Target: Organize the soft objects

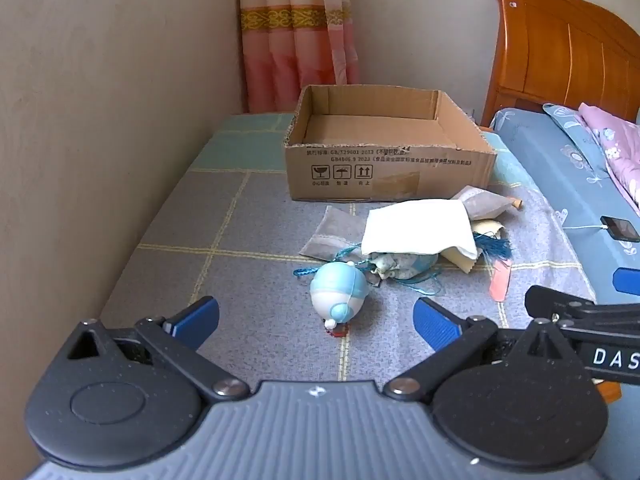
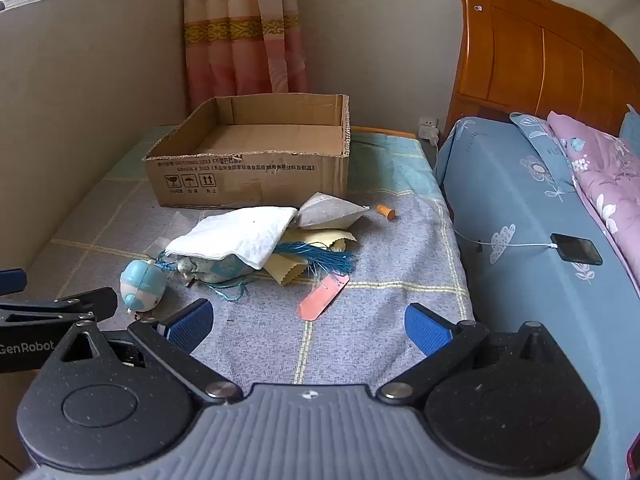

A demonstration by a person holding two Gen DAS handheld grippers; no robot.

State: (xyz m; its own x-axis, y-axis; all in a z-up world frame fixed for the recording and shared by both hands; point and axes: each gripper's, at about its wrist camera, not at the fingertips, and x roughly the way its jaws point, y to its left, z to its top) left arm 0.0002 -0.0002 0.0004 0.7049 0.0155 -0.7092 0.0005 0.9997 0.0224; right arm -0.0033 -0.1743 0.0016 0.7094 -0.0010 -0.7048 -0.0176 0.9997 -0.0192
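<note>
A pile of soft things lies on the checked cloth in front of an empty cardboard box (image 1: 384,176) (image 2: 248,184). On top is a white cloth (image 1: 420,226) (image 2: 236,236); under it a patterned pouch (image 2: 216,270), a yellow cloth (image 2: 296,270), a blue tassel (image 2: 324,260) and grey pouches (image 1: 324,238) (image 2: 332,210). A blue-and-white round toy (image 1: 338,294) (image 2: 142,282) lies nearest. My left gripper (image 1: 316,322) hovers open just short of the toy. My right gripper (image 2: 308,326) hangs open near a pink strip (image 2: 322,298), holding nothing.
A wall runs along the left, a pink curtain (image 2: 240,48) hangs behind the box. To the right stands a bed with blue sheet (image 2: 520,216), a wooden headboard (image 2: 540,52) and a charging phone (image 2: 576,248). A small orange piece (image 2: 386,212) lies beside the pile.
</note>
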